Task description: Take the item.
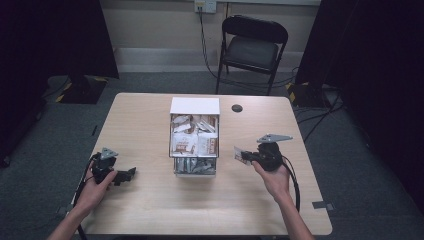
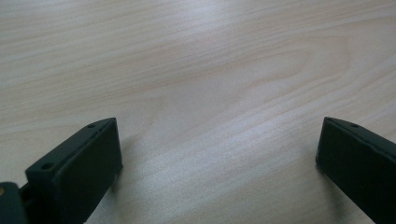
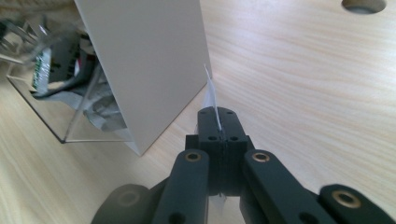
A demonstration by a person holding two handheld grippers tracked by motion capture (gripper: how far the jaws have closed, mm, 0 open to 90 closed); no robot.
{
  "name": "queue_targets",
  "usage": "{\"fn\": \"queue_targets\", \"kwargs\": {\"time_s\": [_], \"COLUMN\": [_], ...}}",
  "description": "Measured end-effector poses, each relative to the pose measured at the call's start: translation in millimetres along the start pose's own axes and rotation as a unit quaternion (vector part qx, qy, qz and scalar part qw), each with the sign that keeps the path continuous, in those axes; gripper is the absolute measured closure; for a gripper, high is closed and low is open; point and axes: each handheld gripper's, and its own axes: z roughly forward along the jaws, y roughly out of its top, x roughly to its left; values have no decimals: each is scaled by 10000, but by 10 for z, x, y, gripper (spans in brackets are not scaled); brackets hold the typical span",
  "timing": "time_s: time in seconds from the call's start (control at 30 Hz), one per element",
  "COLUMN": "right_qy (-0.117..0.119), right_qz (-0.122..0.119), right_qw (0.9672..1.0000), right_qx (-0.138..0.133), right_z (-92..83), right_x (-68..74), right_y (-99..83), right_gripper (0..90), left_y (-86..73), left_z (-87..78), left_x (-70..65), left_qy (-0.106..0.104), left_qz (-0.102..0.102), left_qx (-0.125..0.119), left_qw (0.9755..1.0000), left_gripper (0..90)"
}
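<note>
A white box (image 1: 195,106) stands at the table's middle, with several brown-and-white packets (image 1: 194,141) in it and a clear tray (image 1: 195,167) of silvery packets at its front. Just right of it, my right gripper (image 1: 246,157) is shut on a thin white packet (image 1: 240,155). In the right gripper view the packet (image 3: 211,91) stands edge-on between the shut right gripper (image 3: 217,123), close to the box's white side wall (image 3: 149,70). My left gripper (image 1: 127,175) rests low at the table's left. Its jaws stand wide apart over bare wood, so this left gripper (image 2: 219,154) is open.
The light wood table (image 1: 150,125) has a round dark cable hole (image 1: 237,108) behind the box, seen as the cable hole (image 3: 364,4) in the right gripper view. A black folding chair (image 1: 252,47) stands beyond the far edge.
</note>
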Motion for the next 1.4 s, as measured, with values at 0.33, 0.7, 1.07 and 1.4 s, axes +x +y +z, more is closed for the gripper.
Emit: {"fn": "queue_targets", "kwargs": {"time_s": [0.33,0.7,1.07,1.4], "right_qy": [73,76,65,-120], "right_qz": [-34,-24,123,245], "right_qw": [9998,9985,9979,9976], "right_qx": [180,550,633,634], "right_z": [241,487,642,687], "right_x": [9,45,-4,-58], "right_y": [-68,-153,-227,-270], "right_gripper": [900,900,900,840], "left_y": [0,0,-7,-7], "left_z": [-1,-1,-5,-5], "left_x": [0,0,-8,-9], "left_qy": [-1,-1,-16,-16], "left_qz": [1,1,-9,-11], "left_qx": [5,4,-12,-14], "left_qw": [10000,10000,10000,10000], "left_gripper": [0,0,0,0]}}
